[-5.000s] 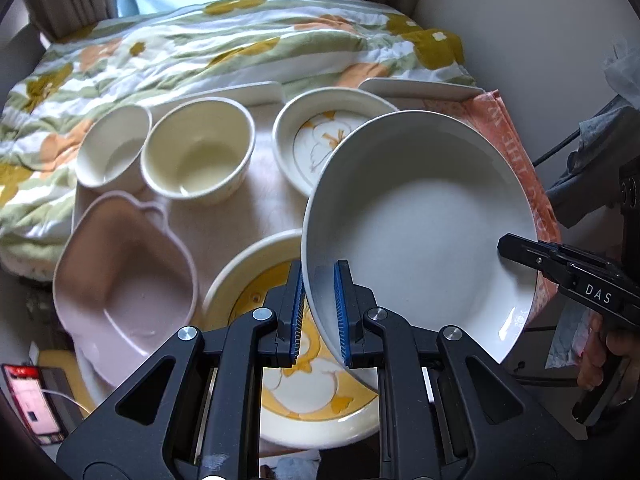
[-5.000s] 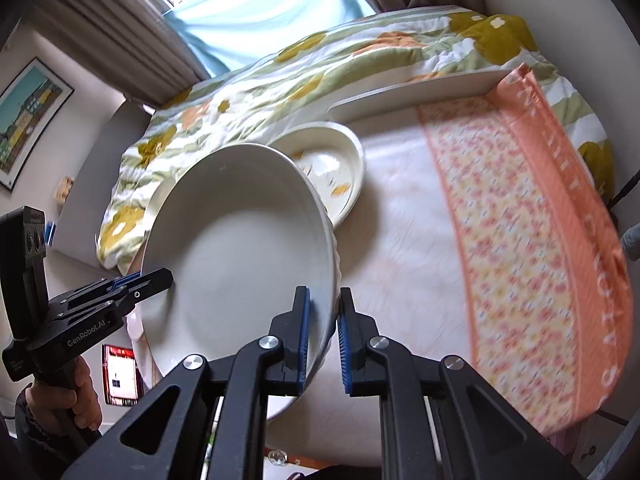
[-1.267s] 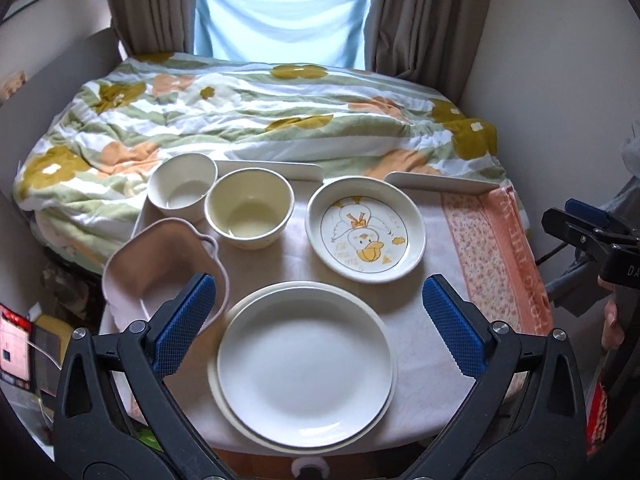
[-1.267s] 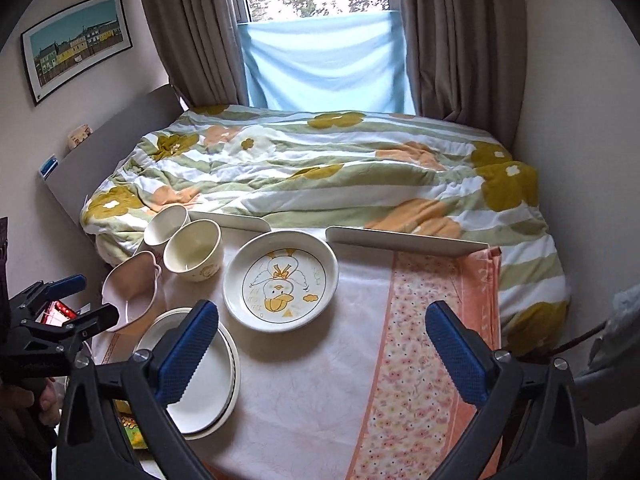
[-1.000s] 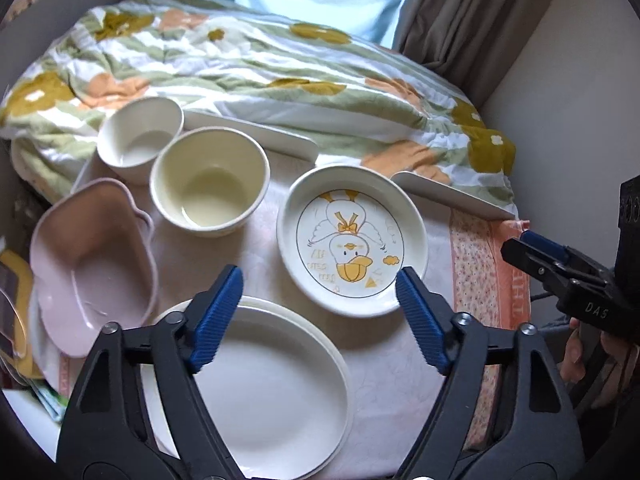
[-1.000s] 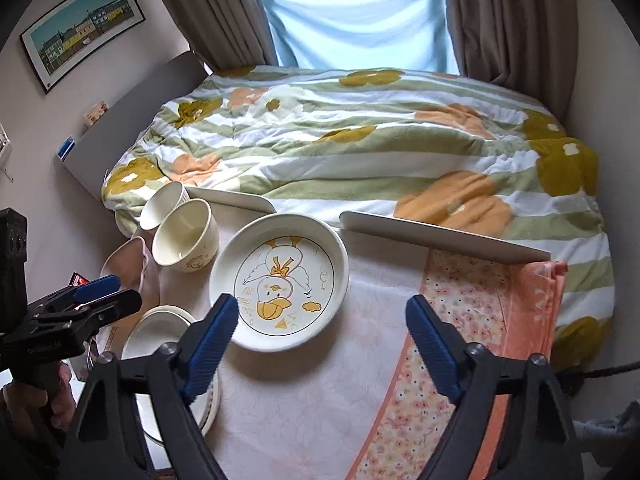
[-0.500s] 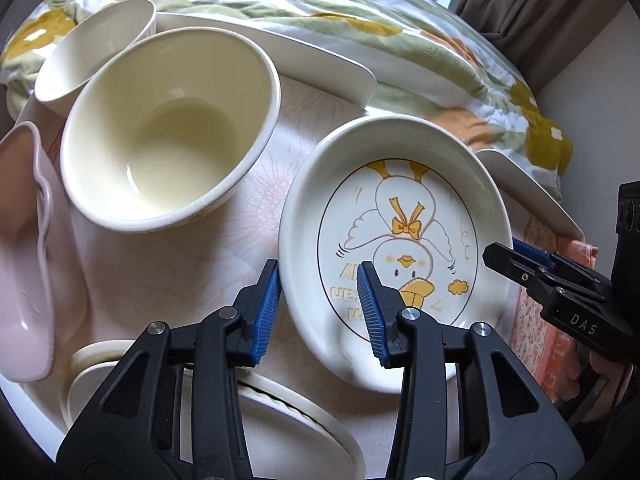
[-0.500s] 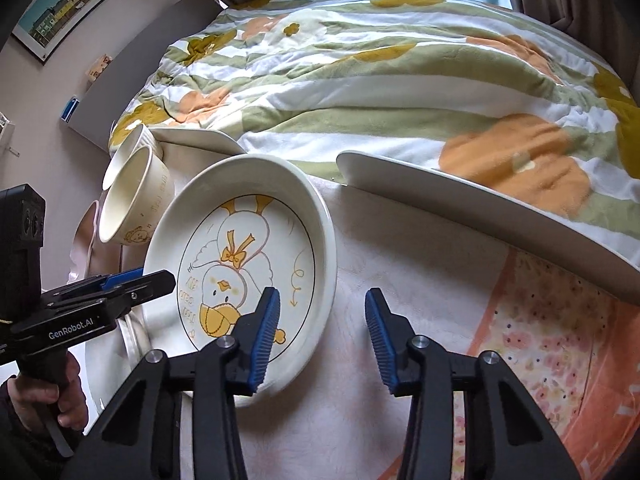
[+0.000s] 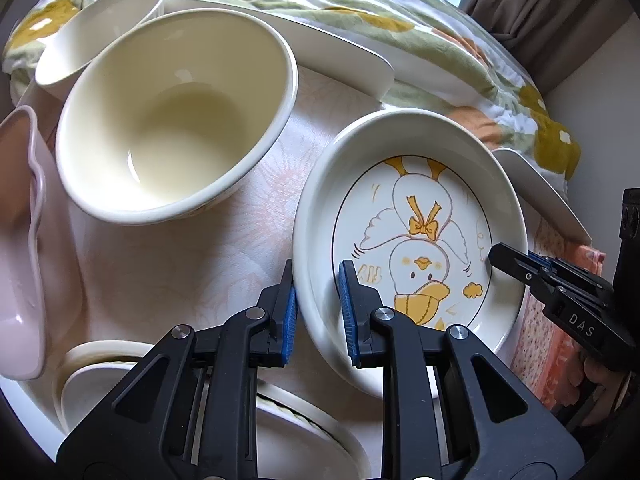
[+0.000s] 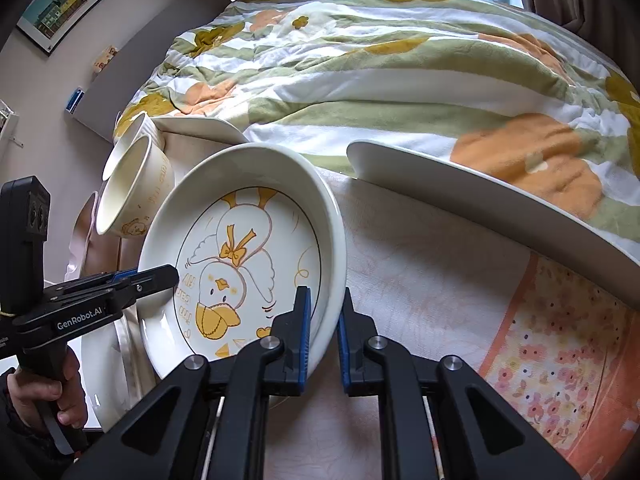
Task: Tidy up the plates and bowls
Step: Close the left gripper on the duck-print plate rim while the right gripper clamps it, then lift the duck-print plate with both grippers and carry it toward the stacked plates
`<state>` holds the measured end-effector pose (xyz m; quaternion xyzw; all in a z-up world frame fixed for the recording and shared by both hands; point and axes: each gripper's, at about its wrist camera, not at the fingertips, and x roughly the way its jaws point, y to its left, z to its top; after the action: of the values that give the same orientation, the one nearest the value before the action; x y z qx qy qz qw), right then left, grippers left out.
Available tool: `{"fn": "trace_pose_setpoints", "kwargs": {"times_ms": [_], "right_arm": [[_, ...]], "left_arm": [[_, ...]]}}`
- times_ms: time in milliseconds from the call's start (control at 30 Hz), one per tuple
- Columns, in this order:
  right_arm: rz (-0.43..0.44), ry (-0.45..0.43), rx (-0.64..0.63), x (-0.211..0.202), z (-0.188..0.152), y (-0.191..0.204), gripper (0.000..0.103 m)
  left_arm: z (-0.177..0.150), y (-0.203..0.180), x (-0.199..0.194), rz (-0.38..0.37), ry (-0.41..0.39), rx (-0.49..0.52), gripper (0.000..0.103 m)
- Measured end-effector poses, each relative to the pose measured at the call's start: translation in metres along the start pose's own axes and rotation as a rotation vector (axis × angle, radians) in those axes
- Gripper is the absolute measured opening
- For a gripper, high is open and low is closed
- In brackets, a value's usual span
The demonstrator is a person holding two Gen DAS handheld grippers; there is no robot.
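Half a second ago my claws bracketed the round white ceramic plate with the yellow duck drawing (image 9: 416,236) with room to spare; now both have narrowed onto its rim. My left claw (image 9: 317,306) comes in from the bottom centre of its view, one blue pad (image 9: 289,318) outside the plate's raised wall and the other inside, a thin gap left at the inner pad, so I cannot tell if the grip is complete. My right claw (image 10: 322,336) reaches up from the bottom of its view and pinches the opposite edge, pads against both faces of the wall. The plate sits at centre right in the left view, centre left in the right, on the pale cloth-covered tabletop (image 10: 420,264), face up, the duck's feet toward the floral quilt (image 10: 380,60) at the top of the frame. The cream ceramic bowl (image 9: 172,120) stands to its upper left, apart from it.
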<state>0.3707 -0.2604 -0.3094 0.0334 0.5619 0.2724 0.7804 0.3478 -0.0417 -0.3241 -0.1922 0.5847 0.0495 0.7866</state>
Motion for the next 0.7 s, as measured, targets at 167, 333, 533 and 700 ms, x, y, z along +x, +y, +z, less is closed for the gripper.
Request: {"fn": "trace_pose_setpoints", "kwargs": {"times_ms": [167, 333, 533, 700], "right_arm": [[-0.008, -0.018, -0.007, -0.009, -0.001, 0.001, 0.011], [-0.03, -0.064, -0.009, -0.033, -0.006, 0.01, 0.012], [-0.074, -0.143, 0.017, -0.077, -0.021, 0.039, 0.012], [-0.106, -0.221, 0.083, -0.106, -0.052, 0.078, 0.012]], "left_arm": [[-0.003, -0.009, -0.01, 0.001, -0.02, 0.038, 0.017], [-0.007, -0.013, -0.038, -0.022, -0.055, 0.073, 0.017], [-0.016, -0.012, -0.09, -0.062, -0.116, 0.148, 0.017], [-0.034, 0.005, -0.129, -0.101, -0.145, 0.246, 0.017]]}}
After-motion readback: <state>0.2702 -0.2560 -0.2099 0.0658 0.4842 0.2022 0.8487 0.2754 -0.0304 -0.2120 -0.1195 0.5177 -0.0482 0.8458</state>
